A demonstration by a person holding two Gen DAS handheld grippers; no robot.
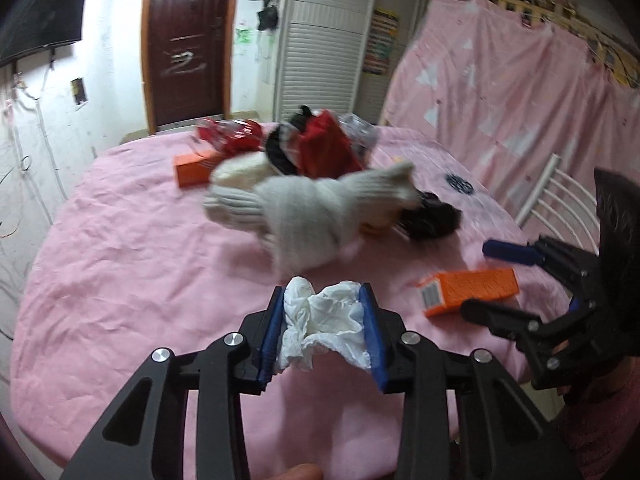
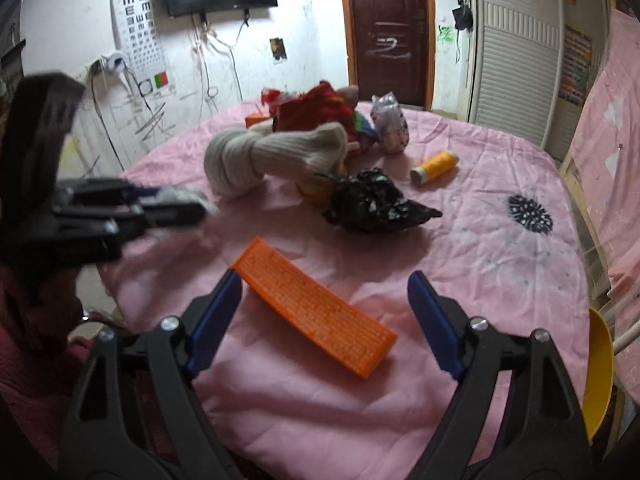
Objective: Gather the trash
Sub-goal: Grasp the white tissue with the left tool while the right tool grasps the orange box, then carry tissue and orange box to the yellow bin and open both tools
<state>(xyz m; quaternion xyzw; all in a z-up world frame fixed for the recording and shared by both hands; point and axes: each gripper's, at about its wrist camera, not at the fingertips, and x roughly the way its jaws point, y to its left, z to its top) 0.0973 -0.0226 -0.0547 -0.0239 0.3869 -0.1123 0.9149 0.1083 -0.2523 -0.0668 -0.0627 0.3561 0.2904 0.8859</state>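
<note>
A crumpled white tissue (image 1: pixel 320 320) sits between the blue pads of my left gripper (image 1: pixel 323 294), just above the pink tablecloth (image 1: pixel 120 260). Both pads press its sides, so the gripper is shut on it. From the right wrist view the left gripper (image 2: pixel 176 208) appears at the left, blurred, with white tissue at its tips. An orange carton (image 2: pixel 316 308) lies flat on the cloth between the wide-apart fingers of my right gripper (image 2: pixel 325 278), which is open. The left pad is close to the carton's far end. In the left wrist view the right gripper (image 1: pixel 480 278) straddles the same carton (image 1: pixel 468 290).
A knotted white knit cloth (image 2: pixel 272 156), a crumpled black bag (image 2: pixel 368 204), a yellow tube (image 2: pixel 434 166) and a red pile (image 2: pixel 316 112) lie further back. A second orange carton (image 1: pixel 196 168) is at the far left. A white chair (image 1: pixel 556 200) stands to the right.
</note>
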